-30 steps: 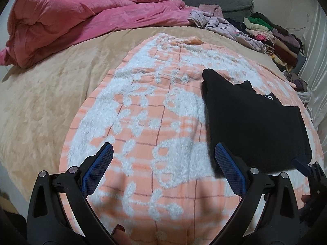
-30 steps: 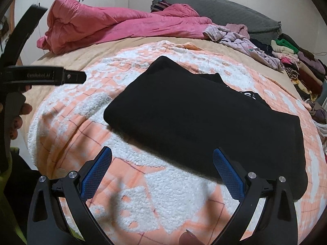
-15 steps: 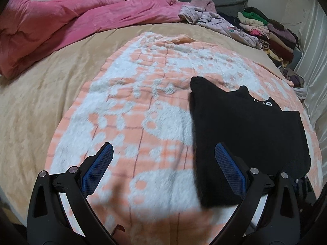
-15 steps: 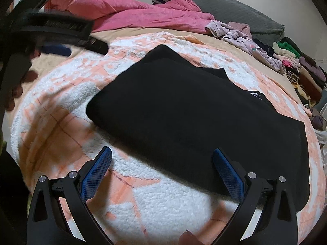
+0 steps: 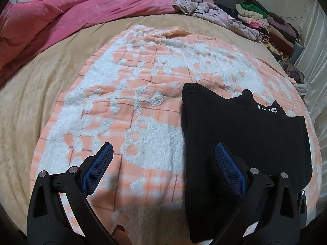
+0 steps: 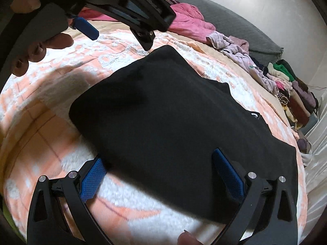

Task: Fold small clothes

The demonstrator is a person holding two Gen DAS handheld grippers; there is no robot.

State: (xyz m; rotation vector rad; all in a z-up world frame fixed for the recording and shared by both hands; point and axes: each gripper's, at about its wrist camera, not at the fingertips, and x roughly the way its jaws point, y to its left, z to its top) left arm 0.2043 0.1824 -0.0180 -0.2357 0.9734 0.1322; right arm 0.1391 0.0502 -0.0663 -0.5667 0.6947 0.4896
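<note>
A black garment (image 5: 241, 134) lies folded flat on the orange and white fleece blanket (image 5: 130, 106); white lettering shows near its far edge. My left gripper (image 5: 163, 163) is open, its jaws straddling the garment's left edge near the front corner. In the right wrist view the same black garment (image 6: 173, 118) fills the middle. My right gripper (image 6: 159, 173) is open, low over its near edge, with nothing between the blue pads (image 6: 229, 173). The left gripper (image 6: 114, 6) and the hand holding it hang at the upper left of that view.
A crumpled pink duvet (image 5: 67, 18) lies across the back left of the beige bed cover (image 5: 26, 94). Loose lilac clothes (image 5: 208, 10) and a stack of folded clothes (image 5: 271, 30) sit at the back right. A grey headboard cushion (image 6: 229, 26) runs behind them.
Both grippers have moved in closer to the black garment. The left one has swung right until its right finger is over the cloth; the right one has dropped toward the near edge.
</note>
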